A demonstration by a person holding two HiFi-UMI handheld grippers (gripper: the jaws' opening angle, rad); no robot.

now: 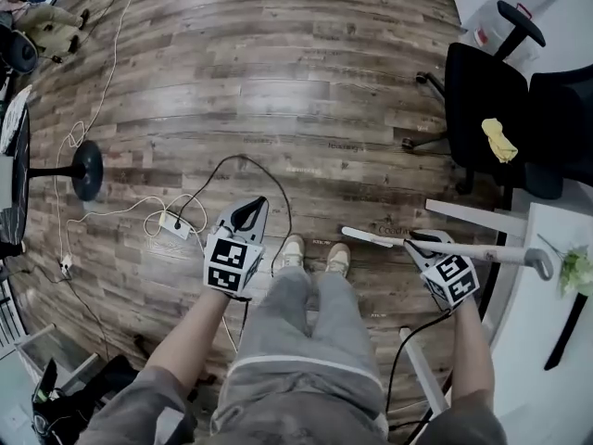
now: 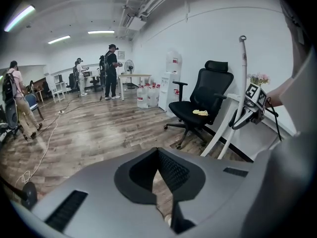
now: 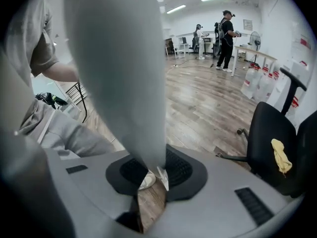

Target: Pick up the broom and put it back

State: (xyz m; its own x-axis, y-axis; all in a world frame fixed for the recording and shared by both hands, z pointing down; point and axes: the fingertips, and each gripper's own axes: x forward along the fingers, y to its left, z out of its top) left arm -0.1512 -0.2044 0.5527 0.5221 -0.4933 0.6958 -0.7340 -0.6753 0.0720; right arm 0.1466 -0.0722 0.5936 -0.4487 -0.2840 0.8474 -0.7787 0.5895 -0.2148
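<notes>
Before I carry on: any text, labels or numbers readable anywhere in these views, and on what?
No text is legible.
Black-and-white marker cubes on the left gripper and right gripper: square patterns, no words.
Red labels on the clear water jugs: too small.
Framed wall sign: blurred.
White broom handle: no print seen.

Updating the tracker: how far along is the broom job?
Done: pickup, the right tool is shut on the broom handle. In hand: it is held beside the white table. Remaining: setting it back and releasing. The left tool is empty.
</notes>
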